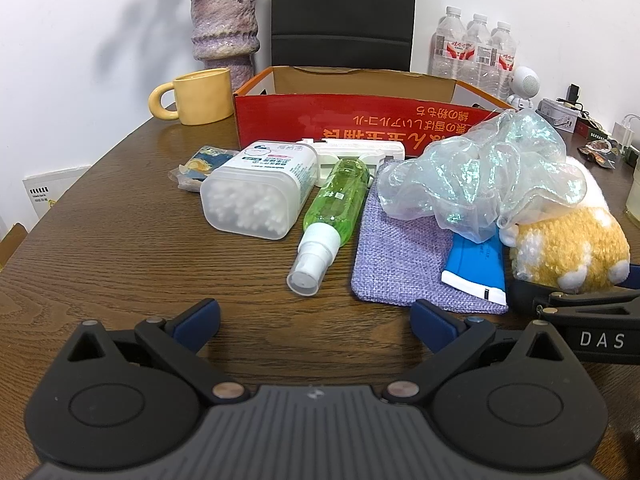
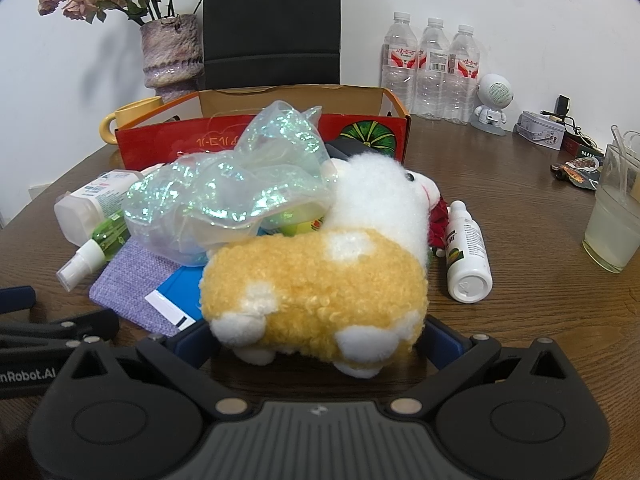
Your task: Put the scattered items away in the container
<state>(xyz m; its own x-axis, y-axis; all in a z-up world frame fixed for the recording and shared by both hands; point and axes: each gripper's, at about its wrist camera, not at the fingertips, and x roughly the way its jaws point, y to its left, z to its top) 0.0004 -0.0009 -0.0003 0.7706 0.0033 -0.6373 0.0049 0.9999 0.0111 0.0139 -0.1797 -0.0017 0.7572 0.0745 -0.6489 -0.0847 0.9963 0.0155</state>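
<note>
Both grippers are sitting wide: the right gripper (image 2: 316, 344) is straddling the plush sheep (image 2: 320, 280) at lower centre, fingertips hidden behind it; the left gripper (image 1: 316, 320) is hovering empty below the green spray bottle (image 1: 332, 216), with the red cardboard box (image 1: 360, 120) lying beyond.

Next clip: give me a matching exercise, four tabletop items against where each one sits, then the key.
Items:
1. plush toy
2. green spray bottle
3. yellow mug
4. blue tube

Places:
A. left of the red cardboard box
B. between the cotton swab box and the purple fabric pouch
C. between the right gripper fingers
D. lying on the purple fabric pouch

Pairs: 1-C, 2-B, 3-A, 4-D
</note>
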